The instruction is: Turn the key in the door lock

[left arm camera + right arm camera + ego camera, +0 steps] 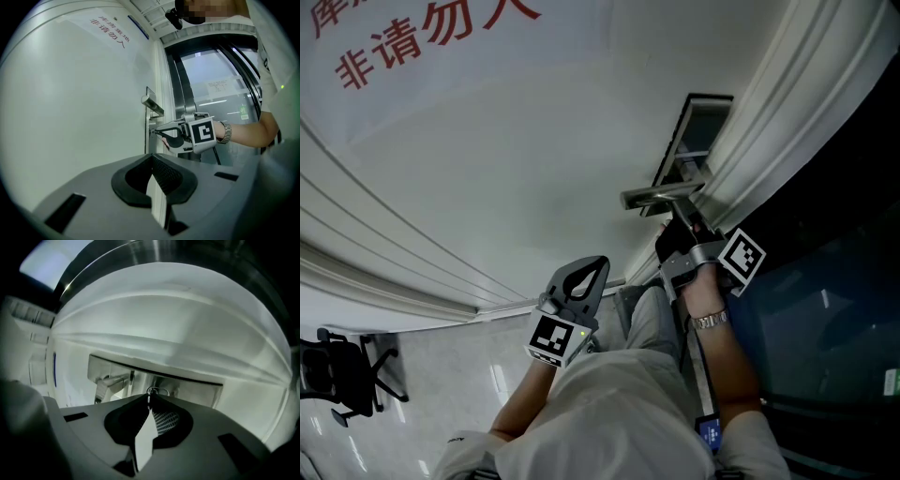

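The white door [506, 178] carries a metal lock plate [689, 141] with a lever handle [661, 195]. My right gripper [680, 230] points at the plate just below the handle. In the right gripper view its tips [150, 397] are shut on a small key [150, 399] whose ring [158, 391] shows against the plate [187, 387]. The left gripper view shows the same gripper [154, 132] touching the door edge under the handle [152, 104]. My left gripper [592, 267] hangs back from the door, its tips [151, 157] together on nothing.
Red print [422, 37] runs across the door. A dark glass panel [220, 93] stands right of the door frame. A black office chair [342, 375] sits on the tiled floor at the lower left. A wristwatch [710, 320] is on the right arm.
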